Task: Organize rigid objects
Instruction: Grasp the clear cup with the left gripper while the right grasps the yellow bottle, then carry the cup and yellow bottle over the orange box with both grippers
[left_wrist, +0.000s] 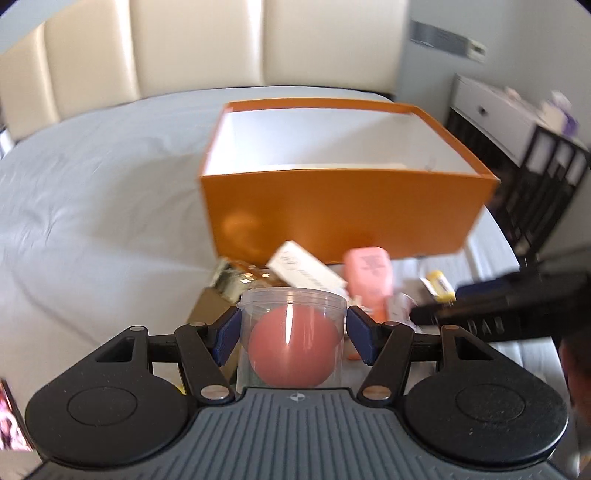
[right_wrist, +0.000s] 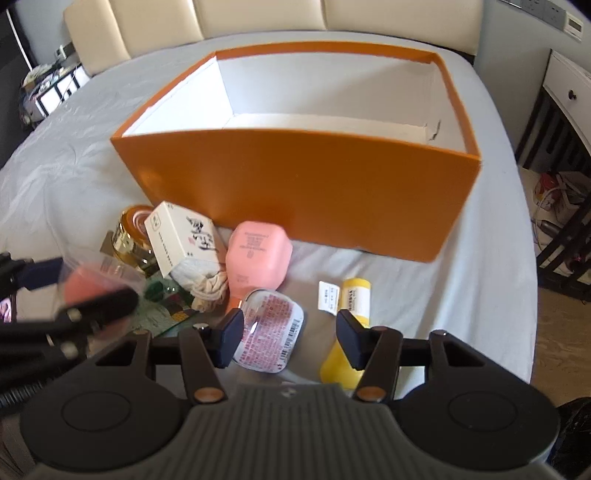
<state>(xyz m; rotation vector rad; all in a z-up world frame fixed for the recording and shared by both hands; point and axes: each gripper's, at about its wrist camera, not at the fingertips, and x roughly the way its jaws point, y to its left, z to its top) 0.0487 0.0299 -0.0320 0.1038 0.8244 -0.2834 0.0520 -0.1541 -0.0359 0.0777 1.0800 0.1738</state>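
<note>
A: Carrying step, by the look of it. Left gripper (left_wrist: 291, 328) clamped on a clear jar (left_wrist: 291, 332) with a pink ball (left_wrist: 293, 349) inside, pads pressed to both sides, held above the clutter near the bed's foot edge.

B: Orange box (right_wrist: 295, 192)?

A: Open-topped, mid-bed, apparently empty. Next move likely calls for lifting the jar over the near wall, then releasing inside.

B: Right gripper (right_wrist: 290, 339)?

A: Jaws partly apart, holding nothing. Hovering low between a foil-lidded tub (right_wrist: 269, 332) and a yellow tube (right_wrist: 347, 332); touching either, can't tell.

B: Rest of the pile?

A: Pink bottle (right_wrist: 258, 258), white carton (right_wrist: 181, 236), gold-lidded jar (right_wrist: 131, 236), all just beside the box's near wall on the bed (right_wrist: 74, 173).
</note>
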